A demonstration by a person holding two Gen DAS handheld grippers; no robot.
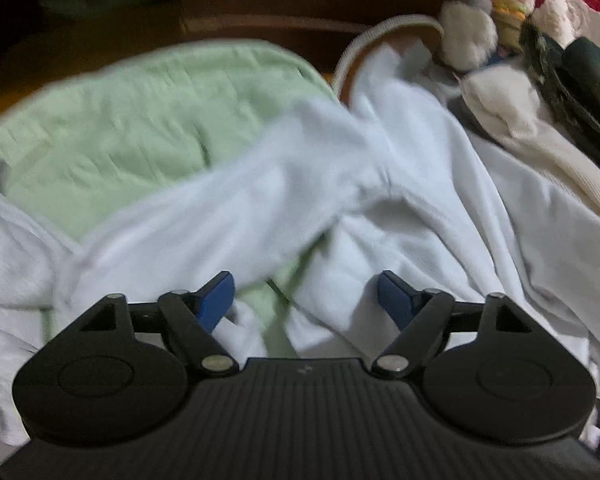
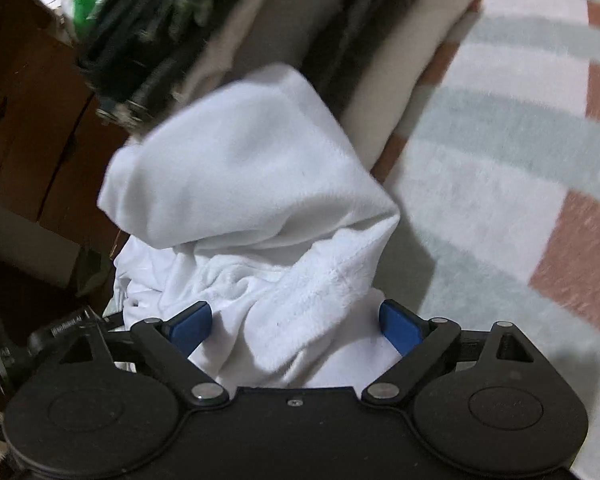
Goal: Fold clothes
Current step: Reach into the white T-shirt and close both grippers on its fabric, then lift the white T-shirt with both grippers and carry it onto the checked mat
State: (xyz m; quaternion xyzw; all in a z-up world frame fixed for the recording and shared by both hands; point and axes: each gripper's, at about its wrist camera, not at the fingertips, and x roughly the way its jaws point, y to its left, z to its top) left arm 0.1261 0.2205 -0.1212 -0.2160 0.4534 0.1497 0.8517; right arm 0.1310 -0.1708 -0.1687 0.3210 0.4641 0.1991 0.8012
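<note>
On checked blanket [image 2: 500, 152], seemingly bedding.

Soft cloth, hard plastic and brown wood

The white sweatshirt [image 1: 380, 184] is soft cloth, fuzzy and fleecy on its inside [image 2: 300, 296]. The green garment [image 1: 140, 120] is thin matt cloth with small wrinkles. The left gripper [image 1: 306, 300] and right gripper [image 2: 296, 324] are matt black plastic with ribbed bodies, smooth blue pads and shiny metal pins. The striped blanket [image 2: 520, 140] looks woolly. The plush toy [image 1: 472, 28] is fluffy. The cabinet [image 2: 32, 120] is dull brown wood
</note>
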